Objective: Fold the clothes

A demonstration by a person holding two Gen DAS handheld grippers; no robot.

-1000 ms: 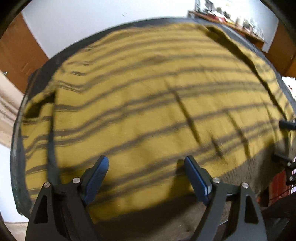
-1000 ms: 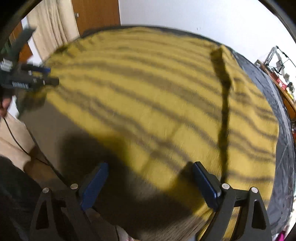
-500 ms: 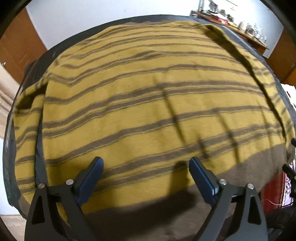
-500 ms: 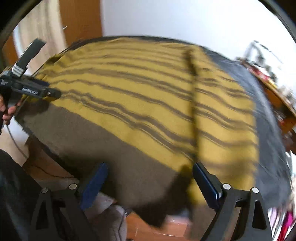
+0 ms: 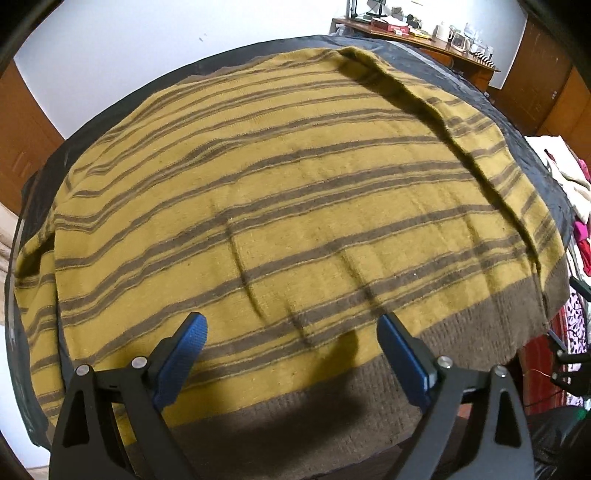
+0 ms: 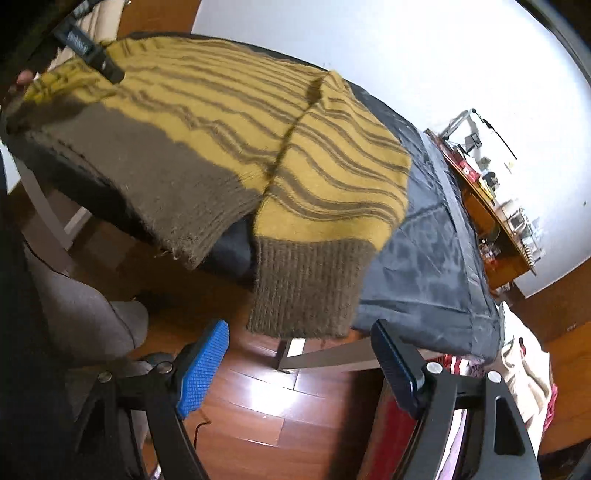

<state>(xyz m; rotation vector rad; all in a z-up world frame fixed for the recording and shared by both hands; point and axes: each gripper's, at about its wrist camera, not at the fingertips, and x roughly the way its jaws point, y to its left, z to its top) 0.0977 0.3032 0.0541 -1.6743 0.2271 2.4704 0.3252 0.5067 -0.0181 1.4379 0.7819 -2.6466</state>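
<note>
Your left gripper (image 5: pixel 291 328) hangs wide and empty over the sweater (image 5: pixel 295 206); your right gripper (image 6: pixel 299 334), empty, is closing near the cuff (image 6: pixel 306 288), whose sleeve partly hides the hem.

From my feed I've got a dark sheet (image 6: pixel 424 258) over the counter, shiny wood floor (image 6: pixel 266 402), cluttered wooden shelf (image 5: pixel 417 33) by the white wall (image 5: pixel 147 44), and spare clothes (image 5: pixel 569 192) heaped off to the side.
</note>
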